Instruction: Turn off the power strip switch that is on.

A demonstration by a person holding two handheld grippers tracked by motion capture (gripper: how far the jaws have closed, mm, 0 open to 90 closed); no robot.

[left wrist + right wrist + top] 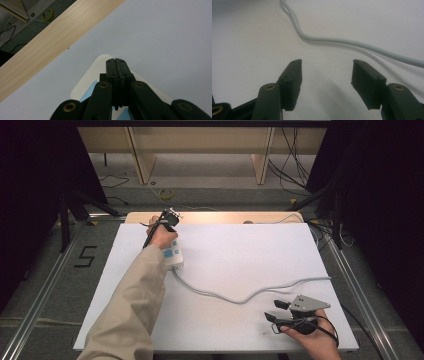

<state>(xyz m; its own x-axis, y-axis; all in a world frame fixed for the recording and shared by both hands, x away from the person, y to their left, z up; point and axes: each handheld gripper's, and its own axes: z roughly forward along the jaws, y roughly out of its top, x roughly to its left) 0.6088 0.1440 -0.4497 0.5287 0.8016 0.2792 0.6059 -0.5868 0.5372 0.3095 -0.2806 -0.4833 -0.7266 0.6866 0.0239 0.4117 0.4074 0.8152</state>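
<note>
A white switch box with light-blue labels lies at the far left of the white table. A pale cable runs from it across to the right edge. A hand in a beige sleeve holds my left gripper over the box. In the left gripper view that gripper is shut, jaws together with nothing between them, tips just above the box's rounded end. My right gripper rests near the front right, open and empty. The cable curves past beyond its jaws.
A wooden strip borders the table's far edge. Beyond it the floor holds loose cables, a yellow tape roll and wooden furniture legs. Metal rails run along both sides of the table.
</note>
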